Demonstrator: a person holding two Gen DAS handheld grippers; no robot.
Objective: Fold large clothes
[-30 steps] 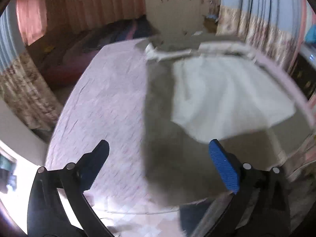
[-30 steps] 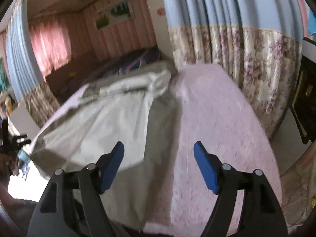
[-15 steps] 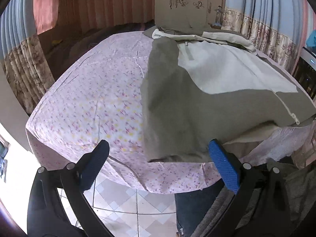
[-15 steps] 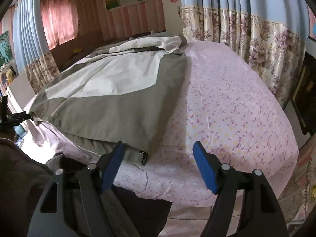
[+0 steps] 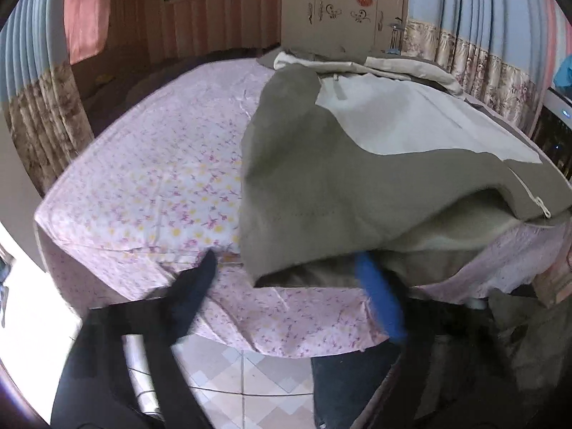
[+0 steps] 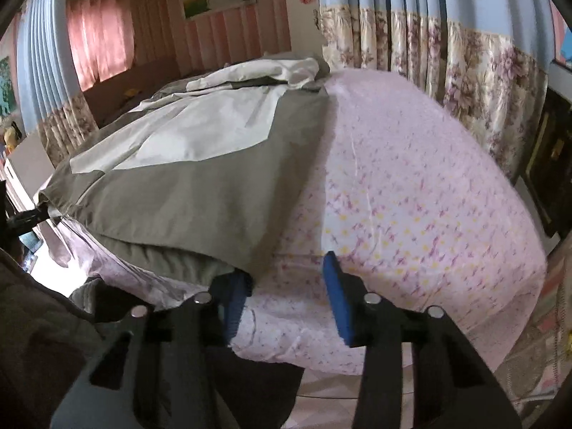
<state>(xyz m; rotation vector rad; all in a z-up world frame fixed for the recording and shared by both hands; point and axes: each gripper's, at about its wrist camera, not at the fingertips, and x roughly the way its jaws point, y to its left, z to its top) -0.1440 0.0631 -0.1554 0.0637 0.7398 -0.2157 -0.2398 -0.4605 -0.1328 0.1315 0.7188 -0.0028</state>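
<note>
the jacket (image 5: pixel 321 193) lies flat on the bed (image 5: pixel 150 178) for folding; both the left gripper (image 5: pixel 286 286) and the right gripper (image 6: pixel 282 286) at 6 o'clock have just been closing, part open around its hem corners, nothing clamped yet.

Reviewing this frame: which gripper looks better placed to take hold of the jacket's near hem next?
Probably both, each at its own corner; the left gripper looks slightly better placed, its closing jaws framing the grey jacket hem corner. The right gripper, also closing, has the corner only at its left finger.
</note>
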